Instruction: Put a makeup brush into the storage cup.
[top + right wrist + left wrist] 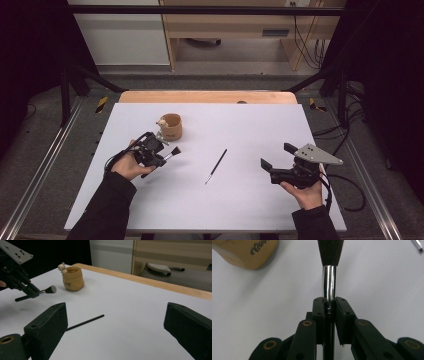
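My left gripper is shut on a thick makeup brush, held above the white table. In the left gripper view the pads clamp the brush just below its silver ferrule, and the dark bristles point away from me. A tan pouch-shaped holder with a small figurine on its rim stands just beyond the brush tip. A thin black brush lies flat at the table's middle. My right gripper hovers open at the right, with nothing between its jaws. The right gripper view has the holder and thin brush ahead.
The white mat covers a wooden table whose far edge shows beyond it. Black frame posts stand at both sides. A cable trails from the right gripper off the table's right edge.
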